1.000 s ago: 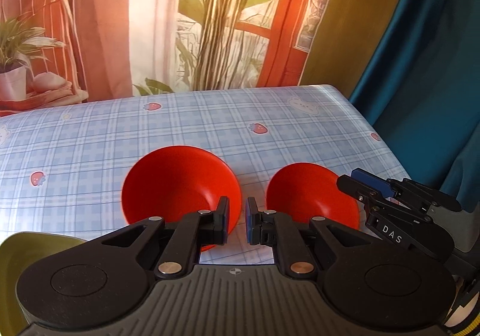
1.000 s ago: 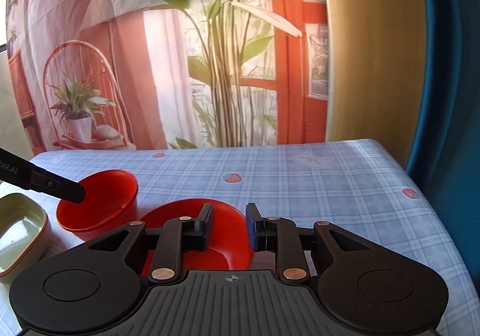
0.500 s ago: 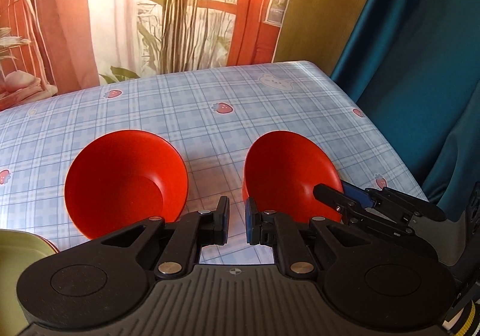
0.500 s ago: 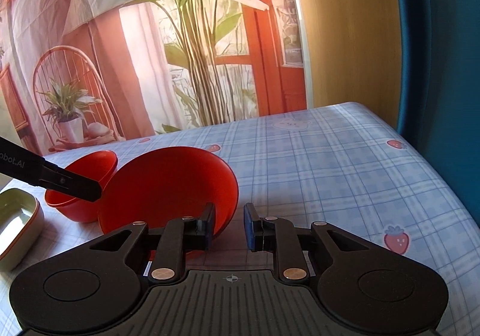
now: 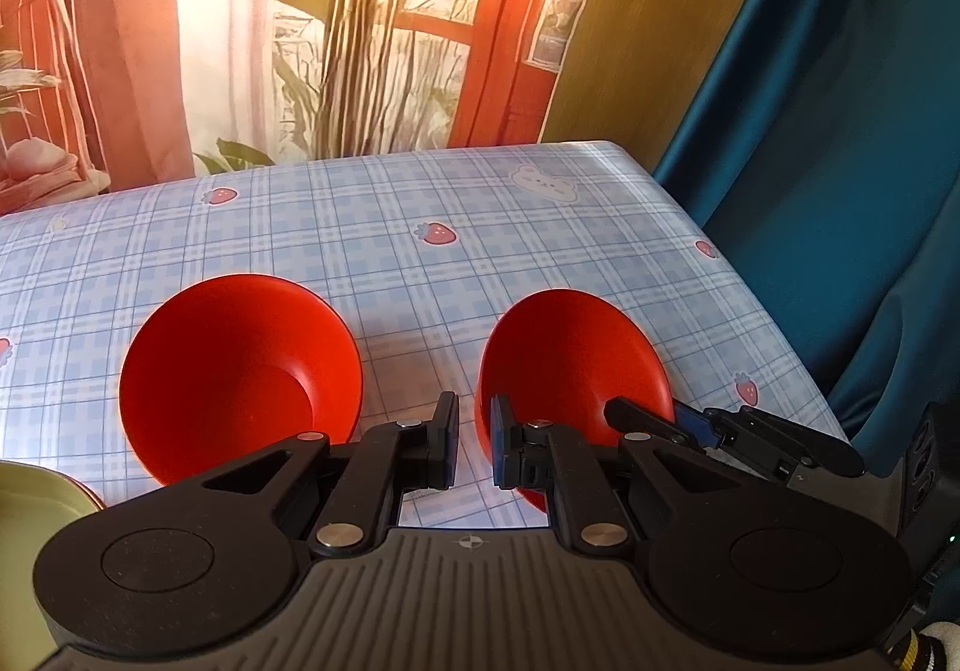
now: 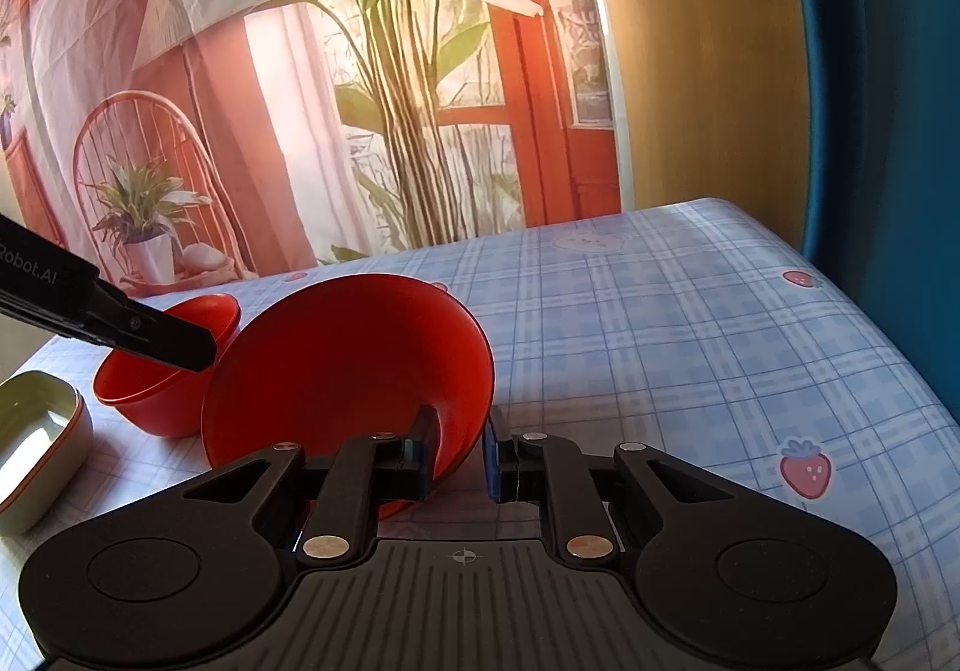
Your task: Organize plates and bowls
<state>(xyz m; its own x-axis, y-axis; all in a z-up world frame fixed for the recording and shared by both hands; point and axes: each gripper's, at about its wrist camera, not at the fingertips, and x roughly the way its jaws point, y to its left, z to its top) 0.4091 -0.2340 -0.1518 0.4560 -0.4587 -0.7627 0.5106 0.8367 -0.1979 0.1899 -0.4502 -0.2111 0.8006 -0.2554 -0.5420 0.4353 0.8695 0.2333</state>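
The right claw (image 6: 459, 455) has just been closing and clamps the rim of the tilted right red bowl (image 6: 348, 365). The left claw (image 5: 474, 446) is together, empty. I judge the next move nests it into the left red bowl (image 5: 240, 377) on the bench (image 5: 420, 227).

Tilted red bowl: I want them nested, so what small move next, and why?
Probably carry the tilted bowl over the upright red bowl: the right gripper has just been closing its jaws on the rim, and the other sits empty.

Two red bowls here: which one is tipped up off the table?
The red bowl pinched at its rim by the right gripper; the other red bowl, beside it, sits flat and upright.
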